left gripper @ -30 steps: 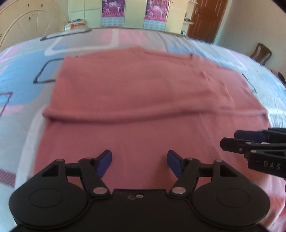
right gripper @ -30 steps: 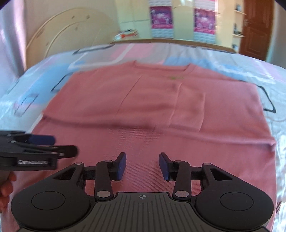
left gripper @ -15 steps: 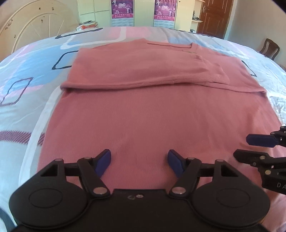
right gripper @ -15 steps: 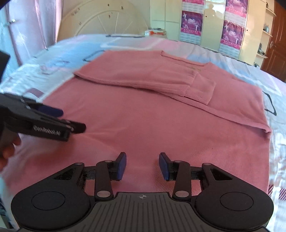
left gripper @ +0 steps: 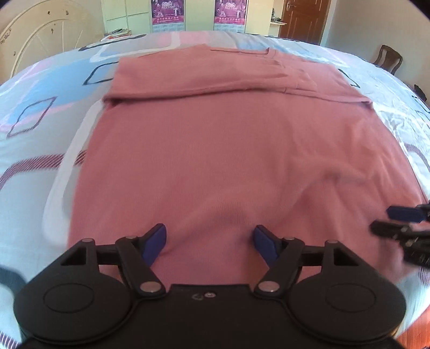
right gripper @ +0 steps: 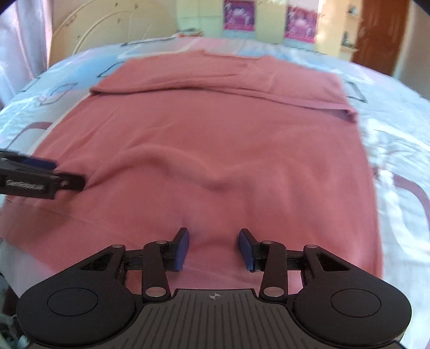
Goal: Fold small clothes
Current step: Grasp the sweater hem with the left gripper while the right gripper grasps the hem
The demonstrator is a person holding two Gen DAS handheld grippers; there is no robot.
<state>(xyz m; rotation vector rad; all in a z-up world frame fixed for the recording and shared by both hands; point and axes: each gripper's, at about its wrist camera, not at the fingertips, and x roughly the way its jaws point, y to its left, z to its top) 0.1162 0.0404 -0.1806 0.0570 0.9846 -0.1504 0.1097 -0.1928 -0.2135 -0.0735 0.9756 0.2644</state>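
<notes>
A pink knit sweater (left gripper: 228,150) lies spread on the bed, its far part folded over toward me with the sleeves tucked in; it also shows in the right wrist view (right gripper: 215,139). My left gripper (left gripper: 209,241) is open and empty above the sweater's near hem. My right gripper (right gripper: 213,248) is open and empty over the near hem further right. The right gripper's fingers (left gripper: 400,222) show at the right edge of the left wrist view. The left gripper's fingers (right gripper: 40,174) show at the left edge of the right wrist view, beside a ripple in the cloth.
The bed sheet (left gripper: 45,128) is pale blue and pink with square outlines. A cream headboard (left gripper: 35,45) stands at the far left. Cupboards with posters (left gripper: 166,12), a brown door (left gripper: 303,18) and a wooden chair (left gripper: 389,59) stand beyond the bed.
Both grippers have pulled back toward the sweater's near hem, so more of the cloth shows ahead. Both stay open. A ripple has formed in the cloth near the hem.
</notes>
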